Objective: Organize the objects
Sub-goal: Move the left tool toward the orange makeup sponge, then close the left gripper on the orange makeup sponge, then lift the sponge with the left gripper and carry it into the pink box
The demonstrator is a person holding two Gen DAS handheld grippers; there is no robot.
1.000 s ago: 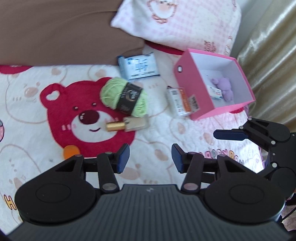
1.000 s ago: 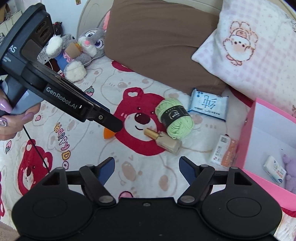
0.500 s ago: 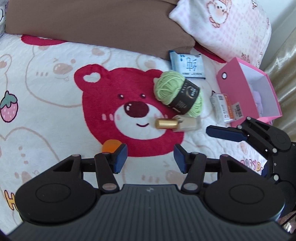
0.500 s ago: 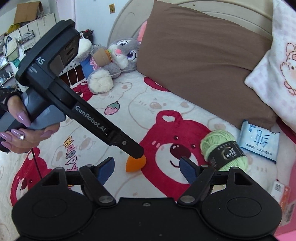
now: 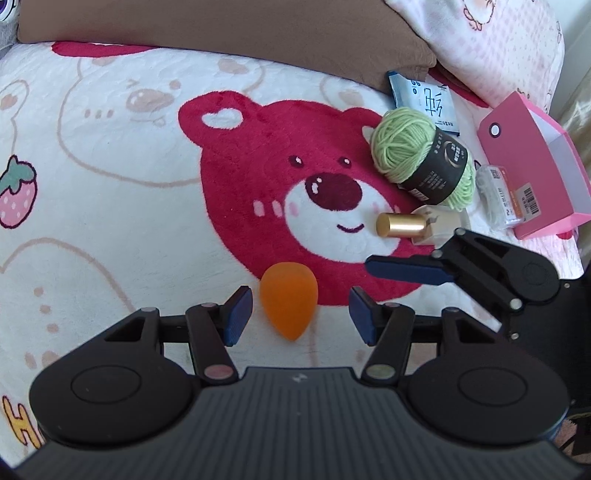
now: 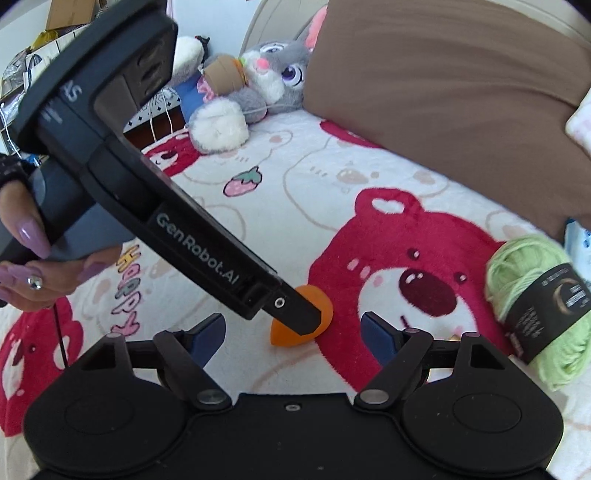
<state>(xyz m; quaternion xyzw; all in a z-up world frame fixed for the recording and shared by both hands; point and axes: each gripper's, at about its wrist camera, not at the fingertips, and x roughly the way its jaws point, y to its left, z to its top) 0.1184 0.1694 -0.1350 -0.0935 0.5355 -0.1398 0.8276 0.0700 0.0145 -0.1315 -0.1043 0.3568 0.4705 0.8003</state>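
Observation:
An orange teardrop sponge [image 5: 287, 302] lies on the bear blanket between the fingers of my open left gripper [image 5: 301, 314]; it also shows in the right wrist view [image 6: 316, 325], partly behind the left gripper's finger. My right gripper [image 6: 293, 332] is open and empty just beside it; its fingers [image 5: 408, 271] show in the left wrist view. A green yarn ball [image 5: 421, 162], a gold-capped bottle [image 5: 417, 225], a blue-white packet [image 5: 430, 99] and a small wrapped pack [image 5: 504, 199] lie to the right. An open pink box [image 5: 532, 162] stands at the far right.
A brown pillow [image 5: 221, 33] and a pink checked pillow [image 5: 509, 40] line the back of the bed. A grey bunny plush [image 6: 255, 81] sits at the back left. The person's hand [image 6: 33, 258] holds the left gripper's handle.
The left gripper has swung left from the pink box and closed in on the orange sponge, which now lies between its fingers. The right gripper has followed leftward.

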